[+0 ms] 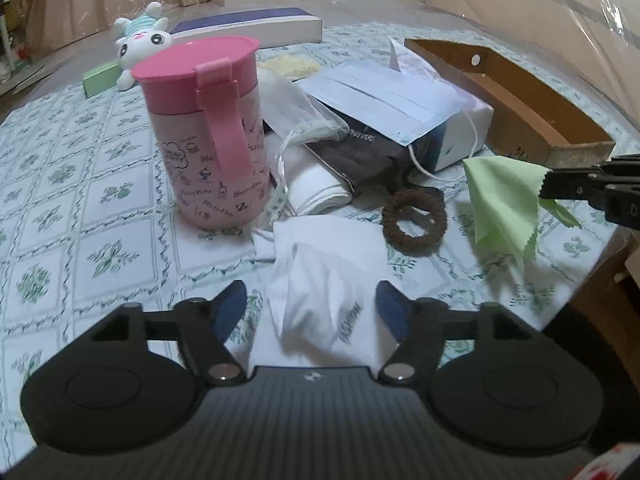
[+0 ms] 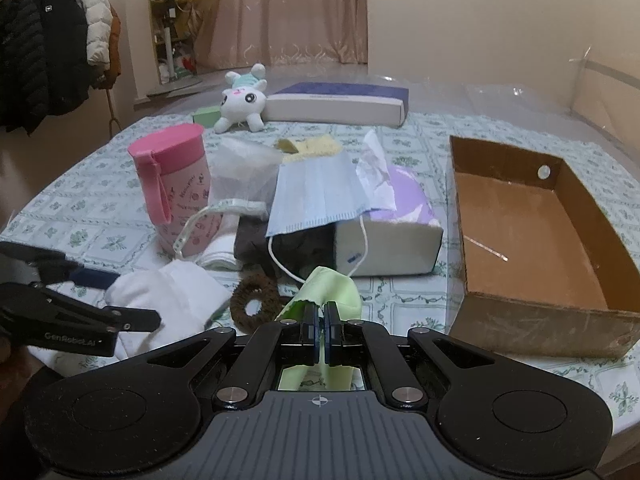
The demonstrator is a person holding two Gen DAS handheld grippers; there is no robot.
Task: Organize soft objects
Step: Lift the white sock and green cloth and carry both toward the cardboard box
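The right gripper [image 2: 321,330] is clamping the green cloth [image 2: 326,286], and the open box [image 2: 532,216] is lying just to its right; the left gripper [image 1: 310,310] is standing apart astride the white cloth [image 1: 324,280]

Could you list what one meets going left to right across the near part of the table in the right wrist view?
Left gripper → white cloth → brown scrunchie → green cloth → cardboard box.
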